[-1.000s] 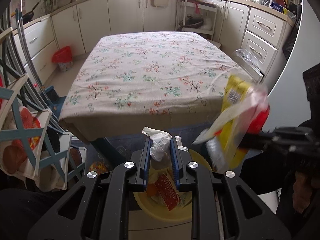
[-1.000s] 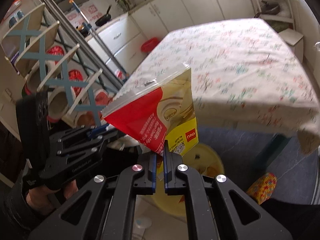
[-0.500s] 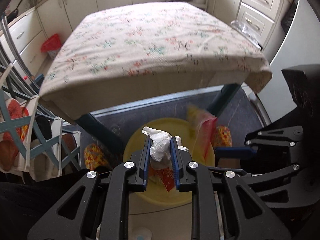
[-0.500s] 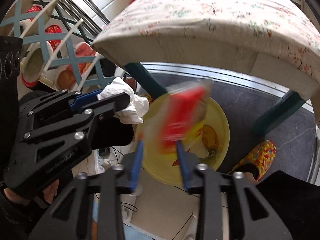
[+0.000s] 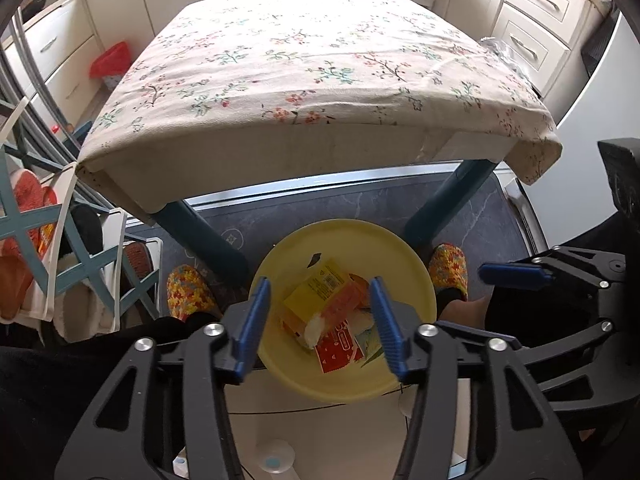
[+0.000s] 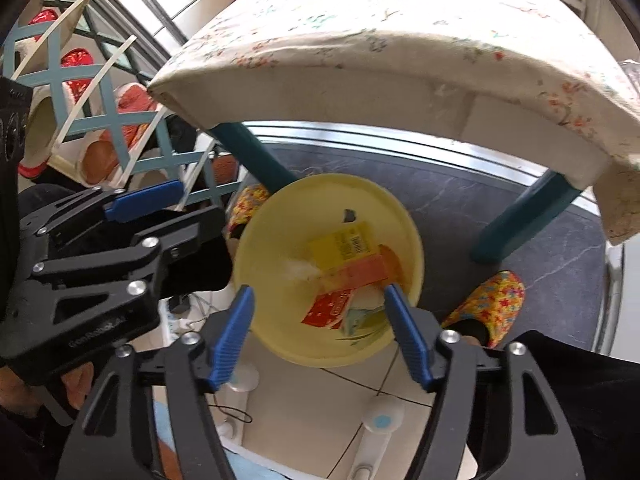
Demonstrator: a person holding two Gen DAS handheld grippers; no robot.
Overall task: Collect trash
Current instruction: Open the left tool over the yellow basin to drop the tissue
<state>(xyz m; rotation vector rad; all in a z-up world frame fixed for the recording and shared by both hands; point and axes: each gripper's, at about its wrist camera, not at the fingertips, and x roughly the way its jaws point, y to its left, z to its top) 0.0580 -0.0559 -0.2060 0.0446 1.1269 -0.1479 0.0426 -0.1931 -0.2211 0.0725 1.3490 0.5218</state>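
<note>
Two grippers hang over the yellow bin [image 5: 404, 256] on the floor, both pointing steeply down; the left gripper [image 5: 318, 322] has just been opening and its blue pads stand apart with nothing between them, touching nothing; the right gripper [image 6: 320, 338] has likewise just been opening, its jaws wider still and empty. Inside the bin lies the red and yellow snack bag [image 6: 348, 258], on top of other wrappers; a blurred white tissue [image 6: 298, 270] shows at the bag's left edge, and whether it has settled I cannot tell. Behind the bin stands the table [image 5: 248, 152] under a flowered cloth; a patterned slipper [image 5: 450, 270] sits just beside the bin's right rim.
</note>
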